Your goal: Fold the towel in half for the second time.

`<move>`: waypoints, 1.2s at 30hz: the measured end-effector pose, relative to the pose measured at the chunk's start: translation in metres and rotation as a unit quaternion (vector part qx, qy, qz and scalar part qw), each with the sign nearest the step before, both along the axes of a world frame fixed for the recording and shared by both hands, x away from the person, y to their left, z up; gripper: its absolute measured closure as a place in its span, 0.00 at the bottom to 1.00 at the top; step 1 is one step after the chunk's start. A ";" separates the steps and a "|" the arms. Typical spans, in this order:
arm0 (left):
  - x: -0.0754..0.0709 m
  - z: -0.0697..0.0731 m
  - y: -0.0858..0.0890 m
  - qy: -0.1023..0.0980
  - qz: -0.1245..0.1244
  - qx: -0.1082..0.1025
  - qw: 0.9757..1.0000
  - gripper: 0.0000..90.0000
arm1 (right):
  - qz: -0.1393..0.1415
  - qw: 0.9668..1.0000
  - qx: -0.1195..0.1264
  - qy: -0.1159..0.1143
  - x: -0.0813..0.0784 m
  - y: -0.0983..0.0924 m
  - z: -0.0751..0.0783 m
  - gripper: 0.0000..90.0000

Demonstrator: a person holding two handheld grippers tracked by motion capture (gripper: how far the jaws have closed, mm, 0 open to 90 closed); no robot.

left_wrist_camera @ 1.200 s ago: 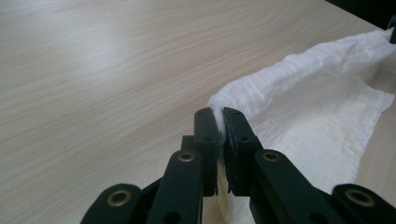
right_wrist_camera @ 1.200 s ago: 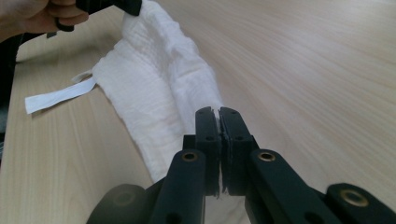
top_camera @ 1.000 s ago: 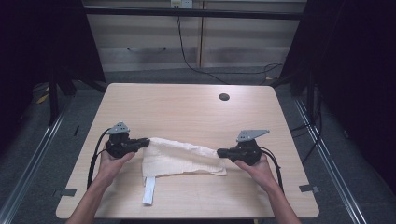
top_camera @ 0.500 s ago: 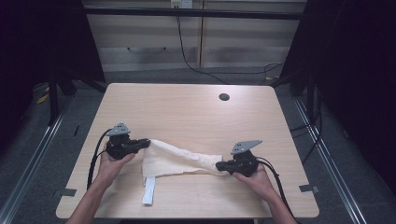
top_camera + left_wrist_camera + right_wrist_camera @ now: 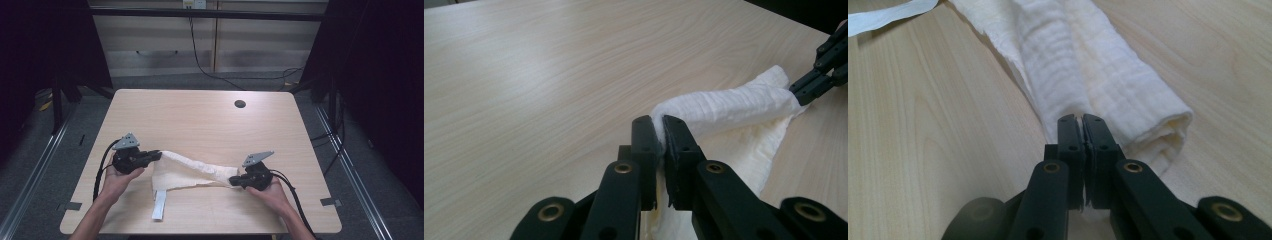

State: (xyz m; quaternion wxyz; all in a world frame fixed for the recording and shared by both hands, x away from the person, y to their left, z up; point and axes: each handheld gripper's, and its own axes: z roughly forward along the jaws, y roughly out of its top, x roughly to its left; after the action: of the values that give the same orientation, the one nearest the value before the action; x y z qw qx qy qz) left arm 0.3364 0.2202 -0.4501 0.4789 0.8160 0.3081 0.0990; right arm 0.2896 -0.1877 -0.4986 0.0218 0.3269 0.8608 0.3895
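White cloth [image 5: 192, 172] lies bunched on my wooden surface [image 5: 210, 122], stretched between 2 tools. My left tool [image 5: 156, 156] pinches its end at 9 o'clock; my right tool [image 5: 233, 181] pinches the opposite end at 4 o'clock. Its strap [image 5: 159, 205] trails toward 6 o'clock.

Each gripper is matte black, the left gripper [image 5: 156, 155] and the right gripper [image 5: 233, 181] alike. A grey three-cornered plate sits at each body's 12 o'clock, and a black cable trails toward 6 o'clock. Brass-coloured rivets stud the jaw links. The forearms are bare, without sleeves.
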 end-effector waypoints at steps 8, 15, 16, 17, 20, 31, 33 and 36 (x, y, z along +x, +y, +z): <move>-0.013 0.001 0.002 -0.012 -0.023 0.023 0.999 0.94 | -0.005 1.000 0.000 0.005 0.000 0.000 0.000 0.98; -0.031 -0.006 0.002 -0.013 -0.049 0.053 0.997 0.94 | -0.005 1.000 0.000 0.002 -0.001 0.000 0.000 0.98; -0.032 -0.007 0.002 -0.009 -0.050 0.053 0.997 0.94 | -0.007 1.000 0.001 0.005 -0.001 0.000 0.000 0.98; -0.034 -0.009 0.003 -0.007 -0.050 0.053 0.997 0.94 | -0.007 1.000 0.000 0.006 -0.001 0.000 0.000 0.98; -0.038 -0.013 0.004 -0.001 -0.056 0.061 0.997 0.94 | -0.005 1.000 0.000 0.001 -0.001 0.000 0.000 0.98; -0.064 -0.037 -0.006 0.014 -0.077 0.102 0.992 0.94 | -0.014 1.000 -0.015 -0.014 -0.002 -0.003 0.002 0.98; -0.066 -0.038 -0.005 0.017 -0.082 0.104 0.991 0.94 | -0.015 0.999 -0.020 -0.019 -0.002 -0.005 0.002 0.98; -0.067 -0.041 -0.005 0.020 -0.091 0.100 0.991 0.94 | -0.012 0.999 -0.028 -0.023 -0.002 -0.007 0.003 0.98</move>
State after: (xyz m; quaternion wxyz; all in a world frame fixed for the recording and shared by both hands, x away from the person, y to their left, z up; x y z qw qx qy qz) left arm 0.2690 0.2149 -0.4912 0.3956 0.8862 0.2310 0.0690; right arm 0.2878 -0.1948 -0.4953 0.0554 0.3276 0.8667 0.3721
